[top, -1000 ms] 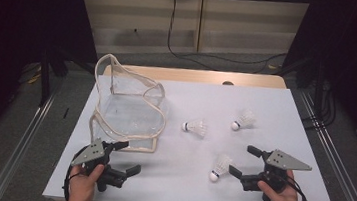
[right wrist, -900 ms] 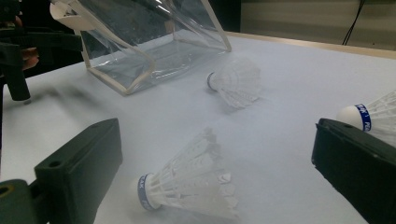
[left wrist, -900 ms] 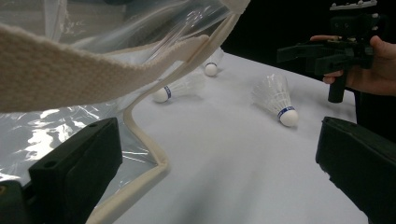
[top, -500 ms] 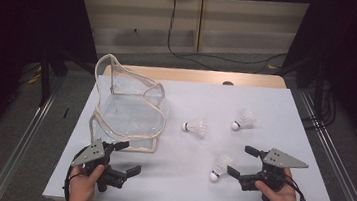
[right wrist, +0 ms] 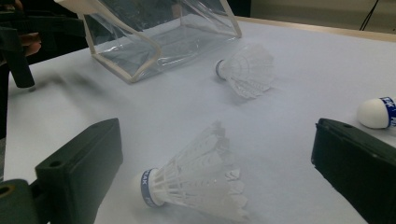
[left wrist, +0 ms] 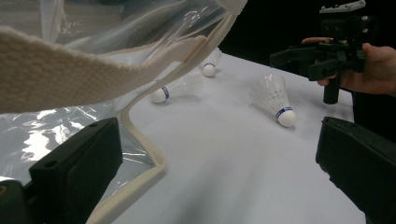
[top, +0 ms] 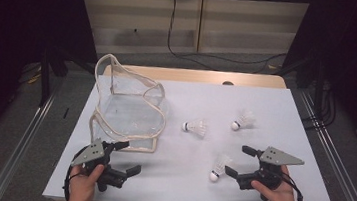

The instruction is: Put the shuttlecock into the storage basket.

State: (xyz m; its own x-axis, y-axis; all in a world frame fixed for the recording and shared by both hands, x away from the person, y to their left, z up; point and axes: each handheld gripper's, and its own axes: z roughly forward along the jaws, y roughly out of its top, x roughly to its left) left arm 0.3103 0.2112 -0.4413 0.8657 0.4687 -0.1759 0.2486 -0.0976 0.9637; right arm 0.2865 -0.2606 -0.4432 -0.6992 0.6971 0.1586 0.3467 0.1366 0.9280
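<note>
Barely moved since earlier, the right claw [top: 234,160] gapes beside the white feathered shuttlecock [top: 219,166]; its blue band shows in the right gripper view; left claw [top: 127,157] gapes too.

Change over the last second, high view. The right gripper [top: 234,160], jaws spread, has crept toward 9 o'clock, so that the nearest shuttlecock [top: 218,166] now lies between its jaws rather than just off their tips; the right gripper view shows this shuttlecock [right wrist: 196,179] on its side between the two black jaws, touched by neither. The holding hand [top: 277,191] has shifted with it.
</note>
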